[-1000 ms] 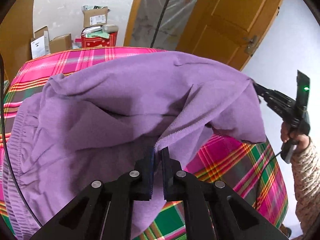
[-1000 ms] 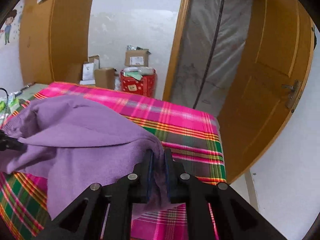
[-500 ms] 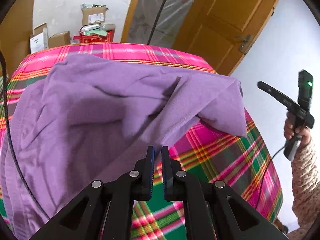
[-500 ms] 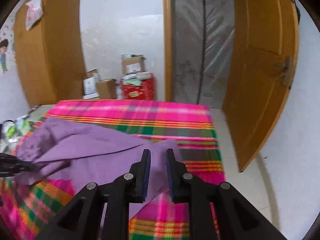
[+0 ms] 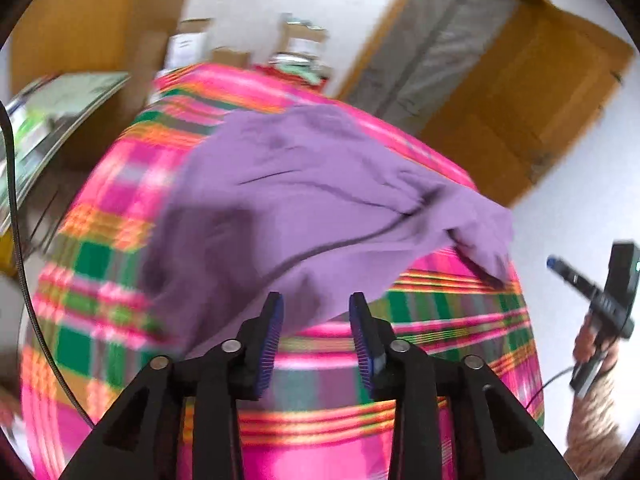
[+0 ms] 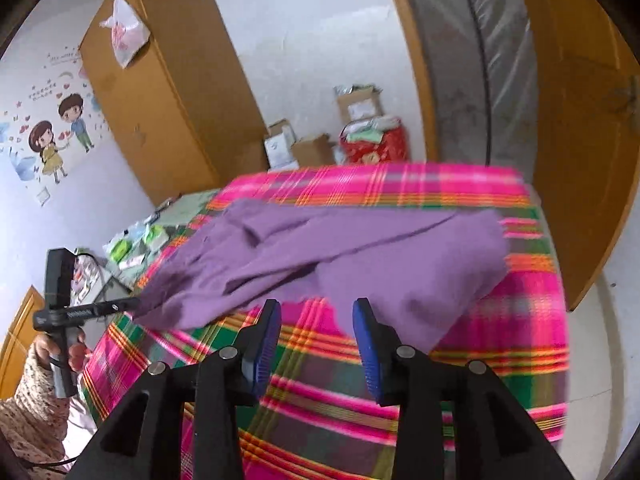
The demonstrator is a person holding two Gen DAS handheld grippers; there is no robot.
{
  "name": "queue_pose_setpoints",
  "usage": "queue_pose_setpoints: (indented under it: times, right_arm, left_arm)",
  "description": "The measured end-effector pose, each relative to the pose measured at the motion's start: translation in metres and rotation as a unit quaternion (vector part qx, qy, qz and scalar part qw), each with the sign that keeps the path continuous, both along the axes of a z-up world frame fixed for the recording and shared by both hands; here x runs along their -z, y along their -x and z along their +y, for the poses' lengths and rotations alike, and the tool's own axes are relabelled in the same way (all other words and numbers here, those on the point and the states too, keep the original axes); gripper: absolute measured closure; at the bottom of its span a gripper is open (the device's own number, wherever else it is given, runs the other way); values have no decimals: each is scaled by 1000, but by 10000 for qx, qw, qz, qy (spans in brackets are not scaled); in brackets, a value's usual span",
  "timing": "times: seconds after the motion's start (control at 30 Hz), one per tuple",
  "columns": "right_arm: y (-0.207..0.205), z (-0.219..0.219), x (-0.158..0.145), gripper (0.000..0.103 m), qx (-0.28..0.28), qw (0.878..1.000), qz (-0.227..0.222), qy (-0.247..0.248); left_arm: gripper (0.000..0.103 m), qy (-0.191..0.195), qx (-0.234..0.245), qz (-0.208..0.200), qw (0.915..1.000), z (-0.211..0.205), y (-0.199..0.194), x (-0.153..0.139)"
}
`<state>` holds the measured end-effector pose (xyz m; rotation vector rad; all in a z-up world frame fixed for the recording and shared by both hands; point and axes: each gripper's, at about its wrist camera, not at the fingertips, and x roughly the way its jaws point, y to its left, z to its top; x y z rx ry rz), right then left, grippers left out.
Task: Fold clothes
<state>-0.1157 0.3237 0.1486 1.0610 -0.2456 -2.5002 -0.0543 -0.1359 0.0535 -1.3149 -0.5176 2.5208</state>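
Purple garment [image 5: 320, 208] is seen lying folded and rumpled on the plaid-covered bed [image 5: 100, 272]. Nothing is gripped by the left gripper [image 5: 316, 324], whose jaws have just been spreading apart. The right gripper [image 6: 316, 328] is likewise released, its jaws just parted, with only bedcover seen between them.

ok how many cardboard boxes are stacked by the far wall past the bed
3 clear in the right wrist view: one box up on the red bin, a white-faced box left of it, a plain brown box between. Others may be hidden behind the bed.
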Motion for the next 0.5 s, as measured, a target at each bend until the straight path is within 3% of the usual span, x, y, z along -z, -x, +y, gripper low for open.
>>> queue_pose_setpoints:
  times: [0.13, 0.23, 0.33, 0.5]
  right_arm:
    - [13, -23, 32, 65, -55, 9988, -286, 390]
    - [27, -33, 57, 64, 83, 9957, -576, 726]
    - [38, -38, 79, 61, 179, 9913, -895, 945]
    - [50, -39, 91, 60, 285, 9834, -876, 1562]
  left_arm:
    - [56, -327, -699, -172, 9969, -38, -16, 17]
    - [55, -668, -1132, -371, 9906, -58, -23, 35]
    - [55, -843, -1313, -610, 9859, -65, -27, 55]
    - [55, -1160, -1543, -489, 9800, -63, -23, 62]
